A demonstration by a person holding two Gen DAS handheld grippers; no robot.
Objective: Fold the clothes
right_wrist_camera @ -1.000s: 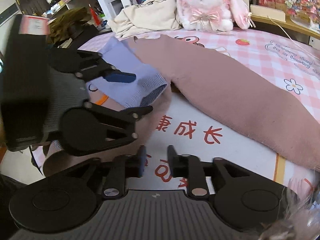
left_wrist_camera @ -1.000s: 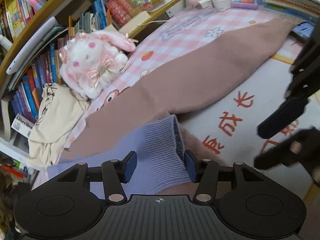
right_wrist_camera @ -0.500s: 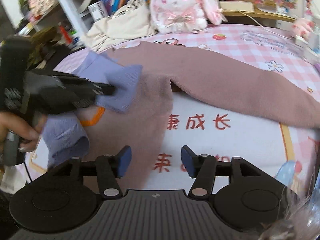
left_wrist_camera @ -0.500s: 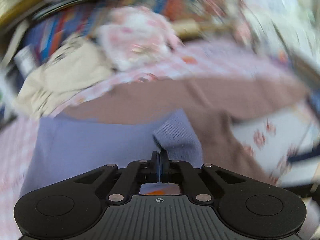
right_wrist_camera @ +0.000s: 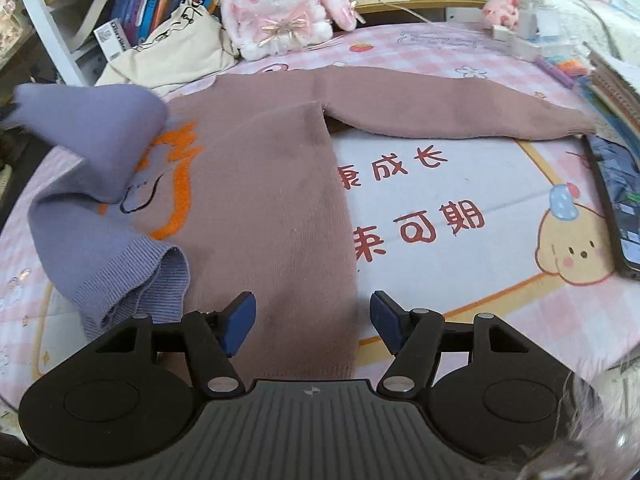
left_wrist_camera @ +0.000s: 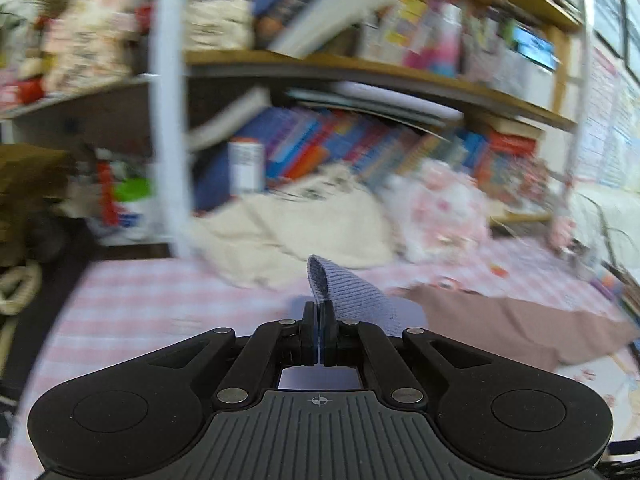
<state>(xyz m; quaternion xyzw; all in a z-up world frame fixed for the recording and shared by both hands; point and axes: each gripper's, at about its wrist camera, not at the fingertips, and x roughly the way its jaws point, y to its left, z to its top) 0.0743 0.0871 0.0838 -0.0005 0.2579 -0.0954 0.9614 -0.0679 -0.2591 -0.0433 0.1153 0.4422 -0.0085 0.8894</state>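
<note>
A mauve sweater (right_wrist_camera: 260, 200) with an orange design lies flat on the pink printed cover (right_wrist_camera: 500, 184). Its mauve sleeve (right_wrist_camera: 440, 108) stretches out to the right. The lavender sleeve (right_wrist_camera: 96, 148) is lifted at the left of the right wrist view, and its end runs out of frame. My left gripper (left_wrist_camera: 319, 320) is shut on the ribbed lavender cuff (left_wrist_camera: 348, 292), which sticks up past the pads. Low over the sweater's lower body, my right gripper (right_wrist_camera: 312, 320) has its jaws opening, with nothing pinched between the blue pads.
A pink-and-white plush rabbit (right_wrist_camera: 280, 4) and a cream cloth bag (right_wrist_camera: 172, 52) sit at the far edge, against crowded bookshelves (left_wrist_camera: 360, 72). A white shelf post (left_wrist_camera: 168, 120) stands at the left. A dark tablet (right_wrist_camera: 616, 200) and stacked books (right_wrist_camera: 616, 76) line the right edge.
My left gripper closed on the lavender cuff and swung up and away to the left, dragging the sleeve off the sweater's body. My right gripper opened wider and moved over the sweater.
</note>
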